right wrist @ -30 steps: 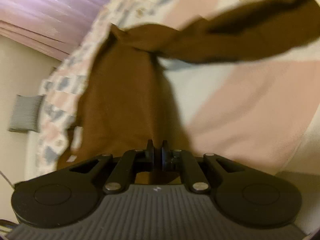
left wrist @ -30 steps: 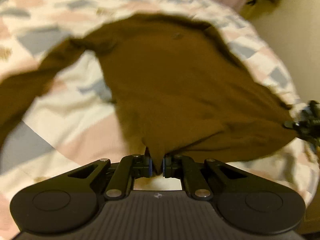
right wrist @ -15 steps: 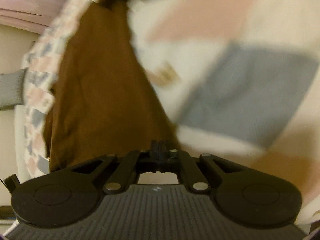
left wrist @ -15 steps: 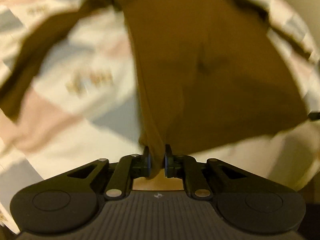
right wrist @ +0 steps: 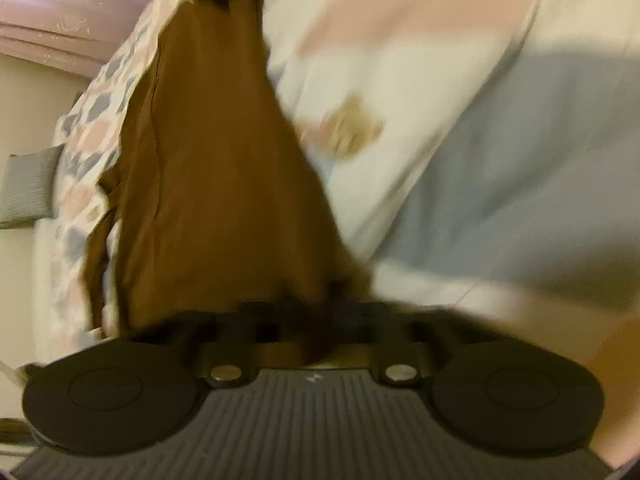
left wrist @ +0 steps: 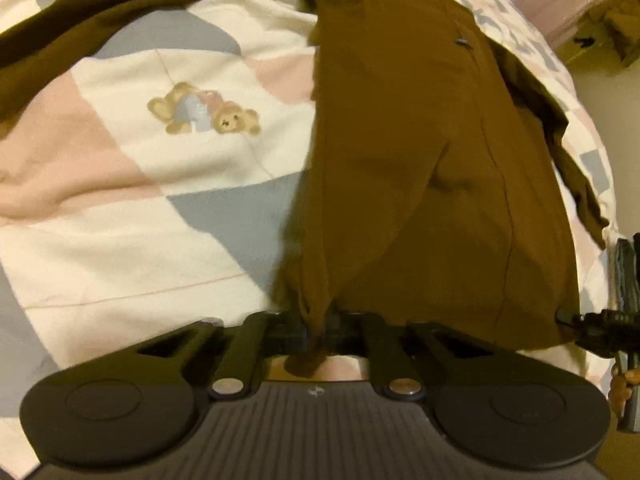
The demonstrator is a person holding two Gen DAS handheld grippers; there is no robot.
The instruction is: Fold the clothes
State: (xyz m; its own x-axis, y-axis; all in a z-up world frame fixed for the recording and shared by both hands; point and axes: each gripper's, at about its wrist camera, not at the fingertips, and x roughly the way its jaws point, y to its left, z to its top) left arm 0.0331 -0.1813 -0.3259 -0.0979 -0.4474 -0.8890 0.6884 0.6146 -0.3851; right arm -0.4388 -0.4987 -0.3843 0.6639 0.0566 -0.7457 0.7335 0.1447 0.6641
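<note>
One bed quilt [left wrist: 120, 184], patchwork of cream, pink and grey with a teddy-bear motif [left wrist: 204, 114] ahead and to the left of the left gripper; it serves as the folding surface and lies under everything. One brown long-sleeved garment [left wrist: 420, 160], spread lengthwise away from both grippers, its body laid on the quilt, one sleeve [left wrist: 100, 12] trailing far ahead to the left, the other sleeve [left wrist: 560, 136] draped along its right edge; probably stretched this way so the hem stays taut and the body lies flat for folding. Left gripper [left wrist: 318, 320]: clamped on a gathered bunch of the near hem, cloth hanging through between its fingers. Right gripper [right wrist: 320, 316]: view blurred, brown cloth runs down into its jaws, so apparently pinched on the other hem corner; in the left view it shows at far right [left wrist: 600, 326], touching that corner.
</note>
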